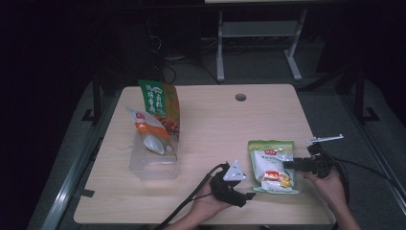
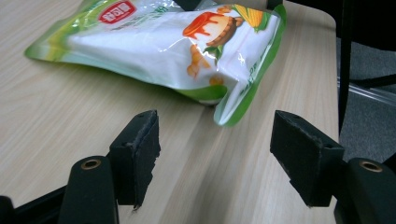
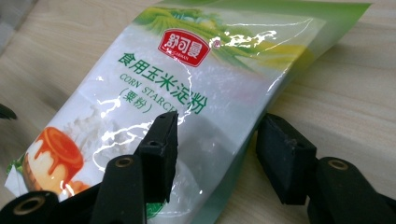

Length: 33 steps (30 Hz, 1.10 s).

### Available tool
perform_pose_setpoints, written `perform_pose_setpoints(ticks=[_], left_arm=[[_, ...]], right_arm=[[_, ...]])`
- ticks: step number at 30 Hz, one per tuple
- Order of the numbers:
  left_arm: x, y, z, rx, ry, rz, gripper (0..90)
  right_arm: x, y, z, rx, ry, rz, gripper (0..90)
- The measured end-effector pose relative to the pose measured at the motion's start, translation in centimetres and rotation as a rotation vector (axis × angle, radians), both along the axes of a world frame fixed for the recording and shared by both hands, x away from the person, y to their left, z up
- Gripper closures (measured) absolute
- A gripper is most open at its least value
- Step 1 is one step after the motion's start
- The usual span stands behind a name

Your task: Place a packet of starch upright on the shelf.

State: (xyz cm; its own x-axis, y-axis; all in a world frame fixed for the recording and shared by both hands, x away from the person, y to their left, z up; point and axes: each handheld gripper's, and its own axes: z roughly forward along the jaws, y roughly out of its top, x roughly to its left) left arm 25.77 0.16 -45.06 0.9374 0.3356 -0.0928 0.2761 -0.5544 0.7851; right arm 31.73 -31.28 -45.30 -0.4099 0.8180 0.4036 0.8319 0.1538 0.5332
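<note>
You have two grippers and three bags on the wooden table (image 1: pixel 215 115). One bag is the corn starch bag (image 1: pixel 273 165). It lies flat near your edge of the table, between your two hands. It is shiny plastic, white in the middle with green edges, a red label, and a picture of an orange pudding and corn. It looks soft and a bit puffy.

Two more bags, a green and brown bag (image 1: pixel 160 105) and a white and orange bag (image 1: pixel 151 134), stand in one clear plastic box (image 1: pixel 153 165) on the left, well apart from it.

Your left gripper (image 1: pixel 249 196) is let go, its jaws wide apart just beside the bag's corner. Your right gripper (image 1: pixel 287 164) is loose too, jaws apart over the bag's side edge, not pinching it.
</note>
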Motion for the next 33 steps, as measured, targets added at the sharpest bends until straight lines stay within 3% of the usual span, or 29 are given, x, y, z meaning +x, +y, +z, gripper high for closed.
perform_pose_setpoints(ticks=[10, 14, 26, 33], left_arm=[[0.6, -2.2, -0.7, 0.040, -0.001, 0.012, 38.5], [1.0, -2.2, -0.6, 0.031, 0.000, 0.011, 40.9], [1.7, -1.7, -0.7, 0.068, -0.018, 0.041, 42.1], [2.4, -1.3, -0.6, 0.075, -0.020, 0.089, 43.4]], right_arm=[[0.8, -0.2, 0.1, 0.016, -0.002, -0.008, 43.2], [1.0, -0.3, -0.1, 0.020, 0.003, -0.008, 45.4], [0.4, -0.5, -0.3, 0.049, 0.015, 0.003, 58.2], [0.2, -0.9, -0.5, 0.066, 0.029, 0.012, 49.7]])
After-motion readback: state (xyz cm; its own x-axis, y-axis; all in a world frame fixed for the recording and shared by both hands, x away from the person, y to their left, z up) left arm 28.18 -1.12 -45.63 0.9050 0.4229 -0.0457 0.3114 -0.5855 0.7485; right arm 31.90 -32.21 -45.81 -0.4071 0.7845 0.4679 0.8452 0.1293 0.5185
